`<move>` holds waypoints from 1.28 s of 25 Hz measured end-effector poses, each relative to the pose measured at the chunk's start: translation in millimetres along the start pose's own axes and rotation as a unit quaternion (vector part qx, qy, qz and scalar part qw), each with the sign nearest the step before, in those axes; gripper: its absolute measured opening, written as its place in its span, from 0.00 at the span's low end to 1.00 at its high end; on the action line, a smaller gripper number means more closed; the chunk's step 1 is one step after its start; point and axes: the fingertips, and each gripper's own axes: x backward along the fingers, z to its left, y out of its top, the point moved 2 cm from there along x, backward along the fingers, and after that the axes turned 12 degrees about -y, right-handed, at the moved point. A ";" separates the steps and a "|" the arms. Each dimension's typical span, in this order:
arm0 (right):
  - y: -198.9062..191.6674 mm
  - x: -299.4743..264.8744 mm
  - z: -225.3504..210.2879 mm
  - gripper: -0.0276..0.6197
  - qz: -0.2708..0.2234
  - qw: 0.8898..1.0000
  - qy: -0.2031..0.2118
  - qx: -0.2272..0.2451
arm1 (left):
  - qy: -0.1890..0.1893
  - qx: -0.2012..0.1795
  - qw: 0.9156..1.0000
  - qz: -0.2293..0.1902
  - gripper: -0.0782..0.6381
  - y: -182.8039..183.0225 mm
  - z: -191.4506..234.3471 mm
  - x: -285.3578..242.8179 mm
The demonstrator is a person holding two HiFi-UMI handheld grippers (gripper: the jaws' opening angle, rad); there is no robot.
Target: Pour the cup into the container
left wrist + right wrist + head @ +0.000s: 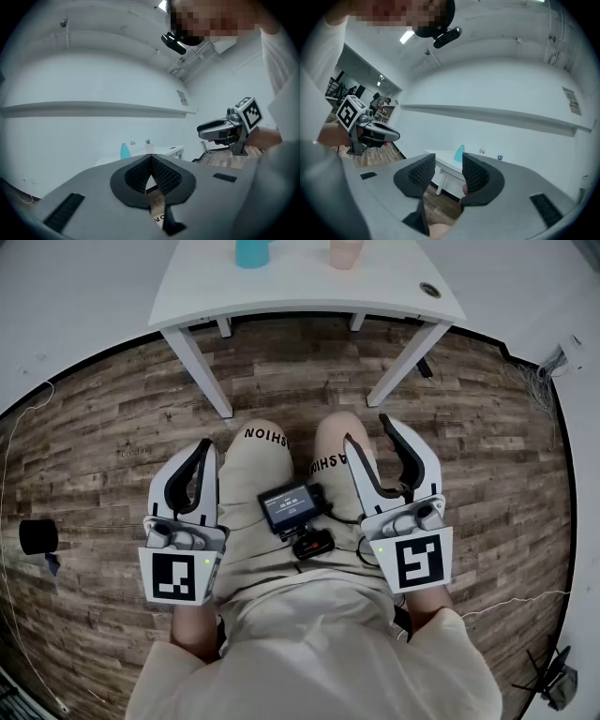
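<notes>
Head view shows a person sitting with both claws held over the knees, well back from the white table. A blue cup and a pink container stand side by side at the table's far edge, a little apart. I cannot see inside either one.

The left gripper is squeezed closed with nothing in it; its tips touch. The right gripper has a gap between its jaws, and nothing is in the gap.

I think the job has not started. No claw is near the cup. What is left is everything: reach to the table, grab the cup, lift it, and tip it into the container.
</notes>
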 end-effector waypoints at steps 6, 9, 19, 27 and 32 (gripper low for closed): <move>-3.5 -1.5 1.7 0.33 0.003 1.000 0.004 -0.004 | -0.005 -0.016 1.000 -0.006 0.12 0.4 1.8 -2.6; -9.0 -3.1 6.4 0.33 0.015 0.999 0.021 -0.021 | -0.003 -0.008 1.000 -0.002 0.13 -4.4 3.9 -2.4; -24.6 -8.8 -1.2 0.33 0.030 0.999 0.015 -0.038 | -0.008 0.001 1.000 0.010 0.12 -20.3 6.7 -11.8; -43.9 -16.8 -4.8 0.33 0.036 0.998 0.019 -0.051 | -0.004 0.019 0.999 0.033 0.12 -42.0 11.7 -25.2; -68.6 -27.1 -12.3 0.33 0.062 0.996 0.018 -0.065 | -0.019 0.036 0.998 0.046 0.12 -63.8 11.4 -43.4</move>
